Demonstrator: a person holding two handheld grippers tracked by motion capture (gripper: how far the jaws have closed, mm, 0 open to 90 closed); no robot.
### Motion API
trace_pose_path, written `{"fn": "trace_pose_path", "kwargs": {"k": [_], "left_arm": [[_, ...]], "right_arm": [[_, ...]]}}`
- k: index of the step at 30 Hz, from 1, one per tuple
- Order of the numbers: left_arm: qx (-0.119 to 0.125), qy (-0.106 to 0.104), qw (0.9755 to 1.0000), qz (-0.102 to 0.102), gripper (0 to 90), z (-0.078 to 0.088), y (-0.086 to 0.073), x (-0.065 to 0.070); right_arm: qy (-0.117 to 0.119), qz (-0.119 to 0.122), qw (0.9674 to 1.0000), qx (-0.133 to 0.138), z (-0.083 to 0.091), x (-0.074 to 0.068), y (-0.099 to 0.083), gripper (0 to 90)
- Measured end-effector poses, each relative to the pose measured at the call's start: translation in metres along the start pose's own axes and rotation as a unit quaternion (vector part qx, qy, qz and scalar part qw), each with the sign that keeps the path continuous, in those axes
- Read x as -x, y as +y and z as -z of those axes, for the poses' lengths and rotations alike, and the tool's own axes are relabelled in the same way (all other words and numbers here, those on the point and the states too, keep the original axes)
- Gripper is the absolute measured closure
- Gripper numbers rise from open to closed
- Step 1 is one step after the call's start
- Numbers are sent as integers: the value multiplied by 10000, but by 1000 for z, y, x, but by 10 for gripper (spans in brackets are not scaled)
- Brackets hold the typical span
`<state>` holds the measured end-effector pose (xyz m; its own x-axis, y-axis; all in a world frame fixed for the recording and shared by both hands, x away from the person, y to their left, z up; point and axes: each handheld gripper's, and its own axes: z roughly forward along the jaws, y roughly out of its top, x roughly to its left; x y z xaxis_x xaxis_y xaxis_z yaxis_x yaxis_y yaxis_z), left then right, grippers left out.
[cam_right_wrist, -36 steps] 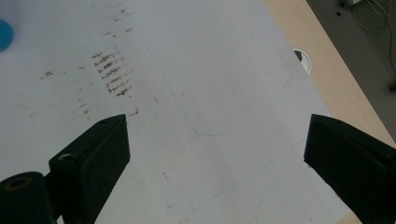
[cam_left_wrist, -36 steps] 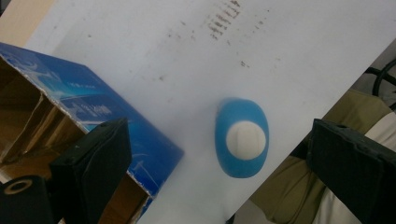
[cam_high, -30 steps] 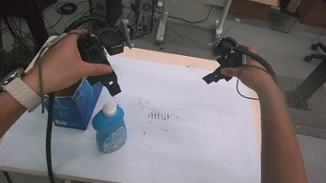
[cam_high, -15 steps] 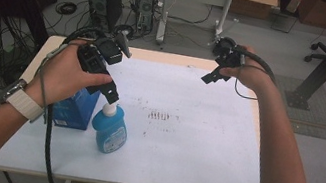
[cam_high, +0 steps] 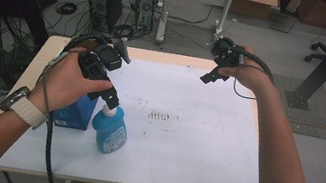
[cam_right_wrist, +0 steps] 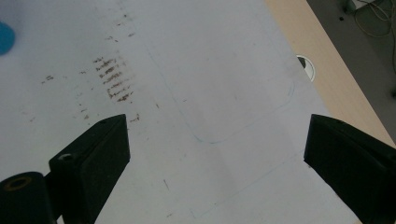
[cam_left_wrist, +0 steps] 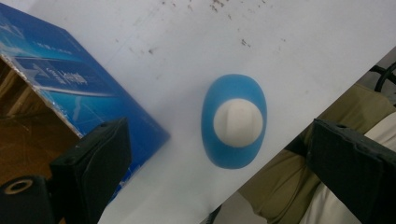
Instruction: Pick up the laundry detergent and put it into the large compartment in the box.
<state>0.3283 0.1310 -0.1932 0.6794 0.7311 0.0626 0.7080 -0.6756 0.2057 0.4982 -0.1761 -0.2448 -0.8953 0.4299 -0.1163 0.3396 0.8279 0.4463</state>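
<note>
1. High view: a blue plastic bottle with a white cap (cam_high: 109, 132) is seen standing upright near the table's left front, at about 8 o'clock from the centre of the white-covered table (cam_high: 179, 160), just beside a blue cardboard box (cam_high: 73, 112) at its 9 o'clock. The left gripper (cam_high: 108, 98) is held directly above the cap; whether it touches cannot be told here. The right gripper (cam_high: 210, 75) is held over the far edge, at about 1 o'clock, well apart from the bottle.

2. Left gripper view: the bottle (cam_left_wrist: 234, 120) is looked down on between jaws spread wide, nothing being held or touched. The box (cam_left_wrist: 70, 88) lies at the bottle's 9 o'clock. The bottle is judged rigid but smooth and somewhat slippery, moderately light, and top-heavy if tipped; the narrow neck below the cap is judged the surest place to be gripped.

3. Right gripper view: the jaws are spread wide over the bare, smudged table cover (cam_right_wrist: 205, 84), with nothing held.
</note>
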Motion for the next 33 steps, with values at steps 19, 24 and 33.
{"fn": "trace_pose_path", "kwargs": {"k": [19,24,33], "left_arm": [[-136,-179,9997,9,77,-20,-2,3],[-136,-212,9997,45,75,-23,-4,3],[-166,-243,9996,32,74,-31,-3,6]], "right_arm": [[21,-2,10000,-38,-1,-1,0,75],[25,-3,10000,-46,-2,-1,0,75],[49,10,10000,-75,-4,-1,1,75]]}}
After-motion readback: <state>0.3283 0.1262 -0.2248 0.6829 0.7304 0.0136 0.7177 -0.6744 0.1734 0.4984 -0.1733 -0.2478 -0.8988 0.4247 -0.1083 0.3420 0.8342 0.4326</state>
